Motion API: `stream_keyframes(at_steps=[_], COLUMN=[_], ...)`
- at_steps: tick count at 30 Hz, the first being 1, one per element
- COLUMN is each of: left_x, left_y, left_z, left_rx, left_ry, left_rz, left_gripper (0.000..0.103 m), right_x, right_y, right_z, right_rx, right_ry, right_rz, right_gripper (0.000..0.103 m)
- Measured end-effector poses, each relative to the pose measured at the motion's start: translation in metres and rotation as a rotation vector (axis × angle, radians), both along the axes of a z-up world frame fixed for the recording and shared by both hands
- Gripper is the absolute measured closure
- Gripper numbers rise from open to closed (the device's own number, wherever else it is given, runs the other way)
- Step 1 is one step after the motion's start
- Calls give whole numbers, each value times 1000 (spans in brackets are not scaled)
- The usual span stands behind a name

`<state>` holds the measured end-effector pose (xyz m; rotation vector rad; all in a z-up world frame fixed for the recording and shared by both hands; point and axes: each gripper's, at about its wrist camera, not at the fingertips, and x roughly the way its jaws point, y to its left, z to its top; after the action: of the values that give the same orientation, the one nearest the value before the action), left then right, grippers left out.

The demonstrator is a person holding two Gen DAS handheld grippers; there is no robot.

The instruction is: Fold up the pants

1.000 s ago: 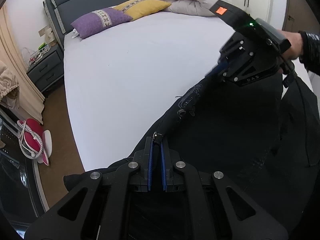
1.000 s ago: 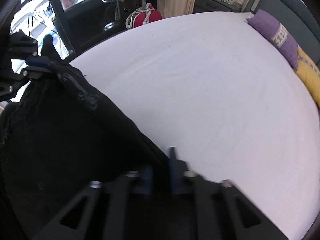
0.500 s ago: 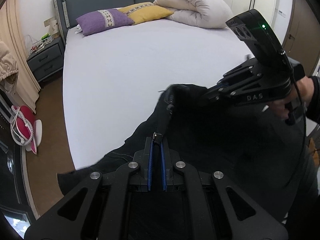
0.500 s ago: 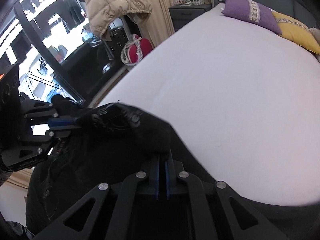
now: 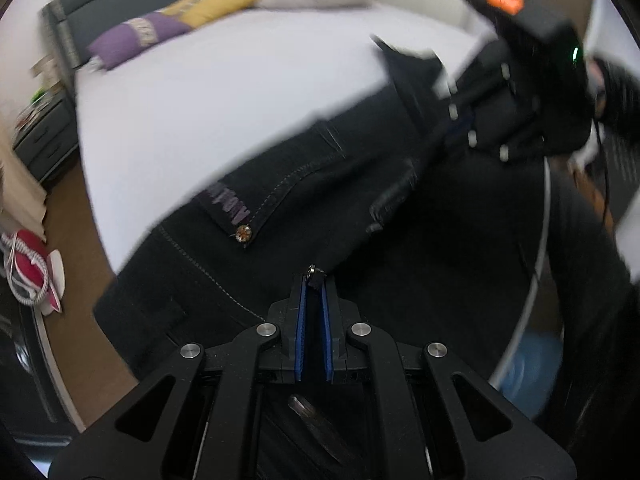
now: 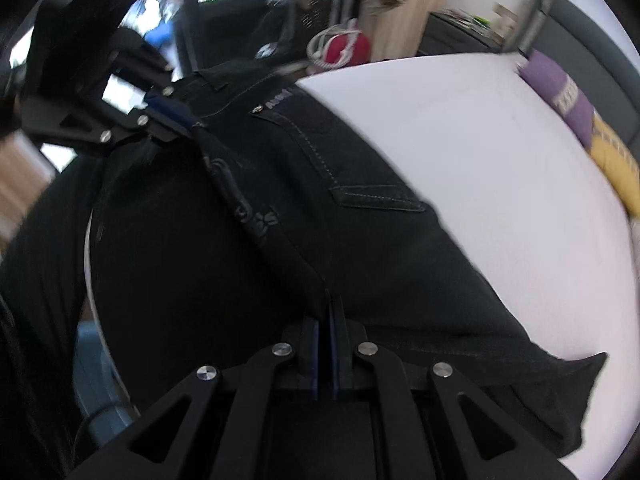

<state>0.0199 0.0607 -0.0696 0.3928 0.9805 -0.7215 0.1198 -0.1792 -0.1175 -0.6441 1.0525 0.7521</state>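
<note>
Pinching the black pants (image 5: 320, 184) tight with both grippers, over the near edge of the bed (image 5: 224, 92).

The left gripper (image 5: 315, 280) is squeezed shut on a fold of the dark cloth with a small metal ring. The right gripper (image 6: 329, 316) is clamped on the cloth too. The pants stretch between them, partly on the white sheet. The blurry pillows (image 5: 160, 32) look purple and yellow.

The black jeans (image 5: 304, 184) hung stretched between two pinched points over the near edge of the white bed (image 5: 224, 92), pale stitching outlining a pocket with a metal rivet, the belt loops and lettered waistband facing up
</note>
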Motion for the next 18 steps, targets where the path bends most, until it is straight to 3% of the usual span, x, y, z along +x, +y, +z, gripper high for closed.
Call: stream_keyframes(at_steps=[3,9,18], left_x=[-37,-75,-97], left_y=[-7,-8,-14], left_z=[-13,-12,-2], left_rx=[25,6,24], left_ry=[37,74,77], left_rz=[-49,-96,-150], left_gripper=[97,97,97], right_x=[-35,-82,-125], right_y=[10,15,38], right_z=[-7,-8,-15], right_rx=[-99,-158,-267], right_ry=[-42,-51,-126], right_rz=[67,101,113], right_gripper=[97,97,97])
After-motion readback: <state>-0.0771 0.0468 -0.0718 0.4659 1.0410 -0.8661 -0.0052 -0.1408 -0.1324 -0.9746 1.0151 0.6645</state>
